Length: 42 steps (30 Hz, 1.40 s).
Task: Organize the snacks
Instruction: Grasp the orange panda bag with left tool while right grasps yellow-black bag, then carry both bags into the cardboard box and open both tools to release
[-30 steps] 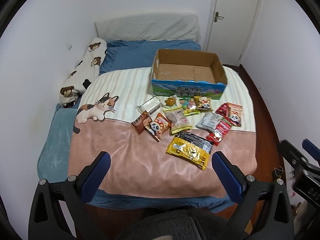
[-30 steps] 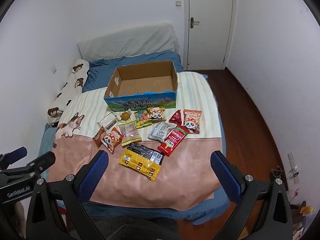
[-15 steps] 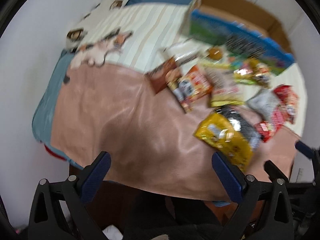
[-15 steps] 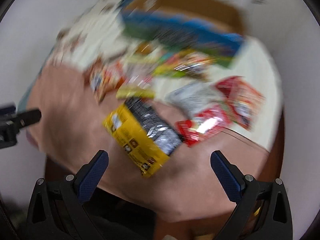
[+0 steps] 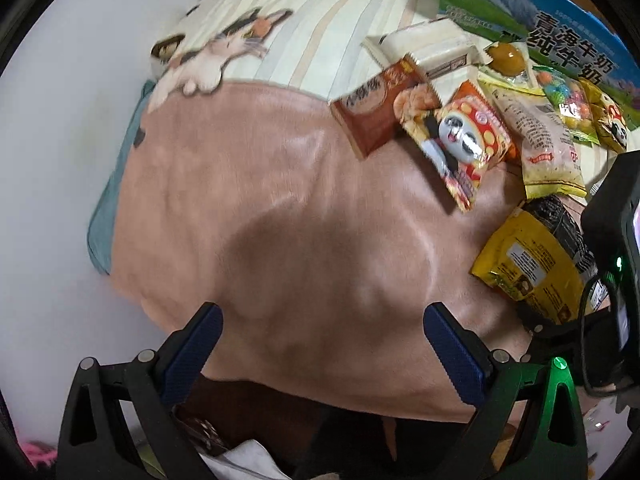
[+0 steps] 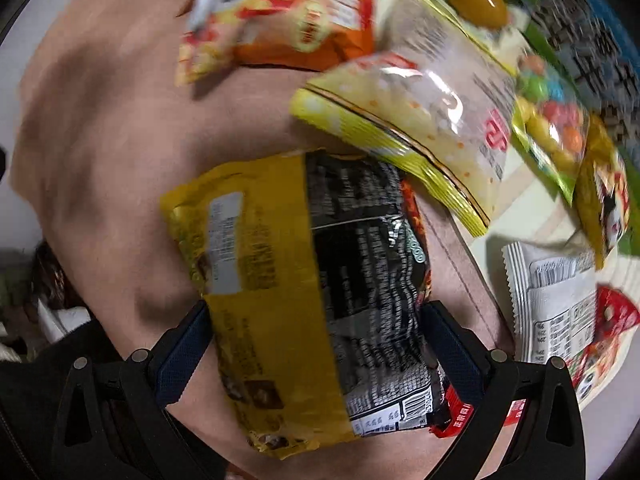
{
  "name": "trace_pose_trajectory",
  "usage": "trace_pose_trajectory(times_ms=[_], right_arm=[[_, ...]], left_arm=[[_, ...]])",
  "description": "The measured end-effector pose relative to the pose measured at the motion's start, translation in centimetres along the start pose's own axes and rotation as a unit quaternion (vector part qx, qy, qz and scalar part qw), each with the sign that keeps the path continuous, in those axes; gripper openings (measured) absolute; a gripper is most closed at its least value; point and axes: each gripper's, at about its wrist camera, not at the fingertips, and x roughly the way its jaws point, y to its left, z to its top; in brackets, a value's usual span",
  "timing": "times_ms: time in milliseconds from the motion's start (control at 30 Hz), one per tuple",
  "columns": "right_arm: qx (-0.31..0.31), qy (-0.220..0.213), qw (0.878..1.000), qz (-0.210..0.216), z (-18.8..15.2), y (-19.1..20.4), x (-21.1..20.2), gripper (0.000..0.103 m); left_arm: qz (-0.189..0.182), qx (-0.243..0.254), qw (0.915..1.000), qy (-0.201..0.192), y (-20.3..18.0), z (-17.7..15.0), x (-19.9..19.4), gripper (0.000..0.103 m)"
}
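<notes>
Yellow-and-black snack packet point(image 6: 304, 280) lies on the pink blanket point(image 5: 280, 220), between the spread right gripper point(image 6: 316, 344). Left gripper point(image 5: 320, 344) is spread, empty. Slippery film could slide out.

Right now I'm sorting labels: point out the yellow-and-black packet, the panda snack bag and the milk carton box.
yellow-and-black packet point(image 6: 304, 280), right wrist view, middle of its back.
panda snack bag point(image 5: 460, 136), left wrist view, panda face.
milk carton box point(image 5: 520, 12), left wrist view, printed front wall.
</notes>
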Motion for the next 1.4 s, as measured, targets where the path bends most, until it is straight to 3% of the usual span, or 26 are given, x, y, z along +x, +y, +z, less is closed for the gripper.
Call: trace_pose_trajectory(times_ms=[133,233,333,433,467,500,567,667,733,767,800,967,1033,1100,1267,1400], right_arm=[[0.117,-0.018,0.993,0.026,-0.6,-2.2,-0.6,0.092],[0.219,-0.021,0.975,0.041,-2.1,-3.1,-0.5,0.092],[0.365,-0.027,0.926,0.087,-4.7,-4.7,-0.2,0.092],[0.495,-0.046,0.858,0.13,-7.1,-6.3,0.3,0.092],[0.52,-0.05,0.842,0.137,-7.4,-7.2,0.2,0.092],[0.54,-0.053,0.827,0.144,-7.5,-7.7,0.6,0.093],[0.553,-0.05,0.818,0.15,-7.2,-8.2,1.1,0.093],[0.548,-0.059,0.822,0.14,-7.0,-9.1,0.6,0.095],[0.54,-0.064,0.828,0.138,-8.1,-9.2,-0.4,0.097],[0.535,-0.057,0.831,0.141,-8.0,-9.0,0.1,0.097],[0.533,-0.05,0.833,0.144,-7.4,-8.8,0.4,0.097],[0.511,-0.024,0.849,0.132,-6.8,-6.5,2.4,0.097],[0.503,-0.026,0.855,0.123,-6.8,-5.5,2.4,0.089],[0.487,-0.023,0.865,0.12,-6.8,-5.2,1.3,0.089],[0.472,-0.004,0.874,0.118,-5.8,-4.2,4.2,0.096],[0.472,-0.008,0.874,0.114,-4.9,-4.4,4.5,0.088]], left_arm=[[-0.009,0.04,0.9987,-0.03,-0.6,2.3,-0.8,0.103],[-0.033,0.086,0.9945,-0.05,-2.0,4.8,-1.1,0.103],[-0.061,0.15,0.9844,-0.068,-4.2,7.7,-1.2,0.102],[-0.074,0.211,0.9718,-0.073,-6.5,10.3,0.0,0.102],[-0.076,0.222,0.9695,-0.07,-6.9,11.0,0.5,0.102],[-0.079,0.242,0.9653,-0.059,-7.9,11.8,1.4,0.102],[-0.082,0.266,0.9597,-0.037,-9.3,12.6,3.1,0.102],[-0.098,0.285,0.9535,-0.009,-10.4,12.9,5.1,0.095],[-0.125,0.285,0.9503,0.006,-10.6,12.6,5.8,0.079],[-0.14,0.279,0.9501,0.011,-10.4,12.4,6.0,0.061],[-0.139,0.271,0.9521,0.019,-10.2,12.1,6.3,0.056],[-0.141,0.223,0.9642,0.032,-7.7,9.5,6.4,0.055],[-0.142,0.197,0.969,0.045,-6.1,7.7,6.3,0.055],[-0.159,0.169,0.9711,0.058,-4.5,5.5,6.6,0.055],[-0.167,0.136,0.9731,0.082,-2.7,2.9,8.9,0.057],[-0.161,0.134,0.976,0.06,-2.0,1.2,7.6,0.052]])
